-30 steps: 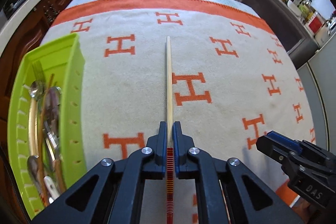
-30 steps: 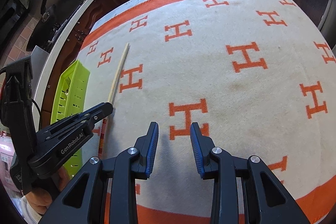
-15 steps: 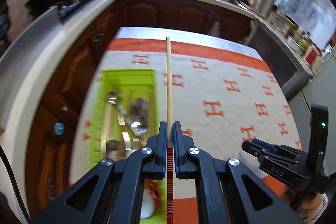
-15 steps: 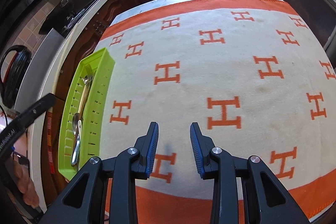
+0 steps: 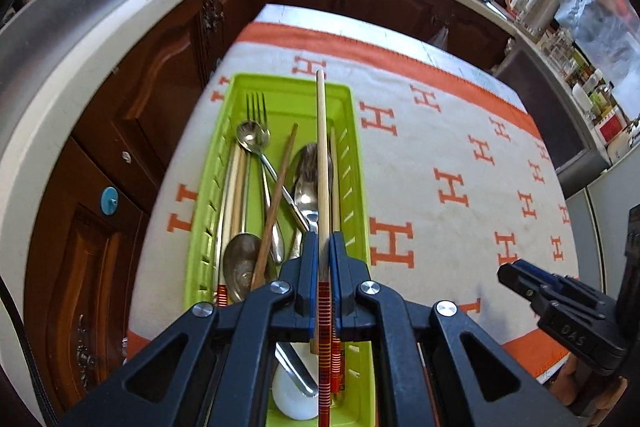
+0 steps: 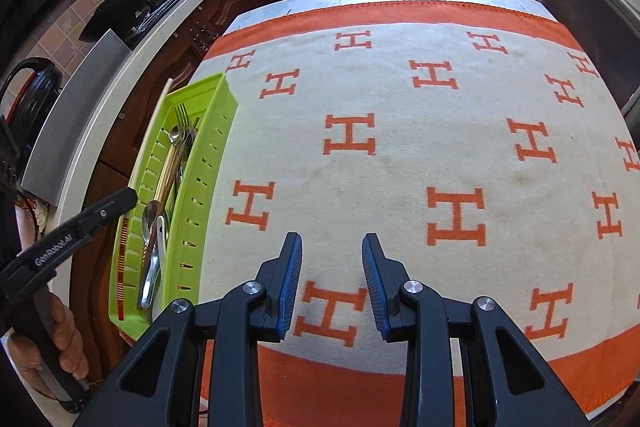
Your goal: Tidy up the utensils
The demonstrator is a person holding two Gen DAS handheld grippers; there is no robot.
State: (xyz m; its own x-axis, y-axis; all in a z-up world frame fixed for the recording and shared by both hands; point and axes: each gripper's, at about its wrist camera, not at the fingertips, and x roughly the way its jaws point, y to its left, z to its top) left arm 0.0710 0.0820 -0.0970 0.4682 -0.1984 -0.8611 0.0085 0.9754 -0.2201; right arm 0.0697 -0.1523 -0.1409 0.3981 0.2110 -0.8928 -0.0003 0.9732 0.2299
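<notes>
Where left gripper (image 5: 323,255) clamps it: pale wooden chopstick (image 5: 322,163), red-striped butt | held over green tray (image 5: 356,163) of cutlery at table's left edge | right gripper (image 6: 331,279) apart, empty

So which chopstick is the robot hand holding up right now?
The long pale chopstick with the red-striped end, pinched between the left gripper fingers above the green tray. The darker brown chopstick lies slanted inside the tray among spoons.

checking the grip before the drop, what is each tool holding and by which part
The left tool is shut on a wooden chopstick, gripped near its red-striped handle end, above the green tray. The right tool holds nothing.
</notes>
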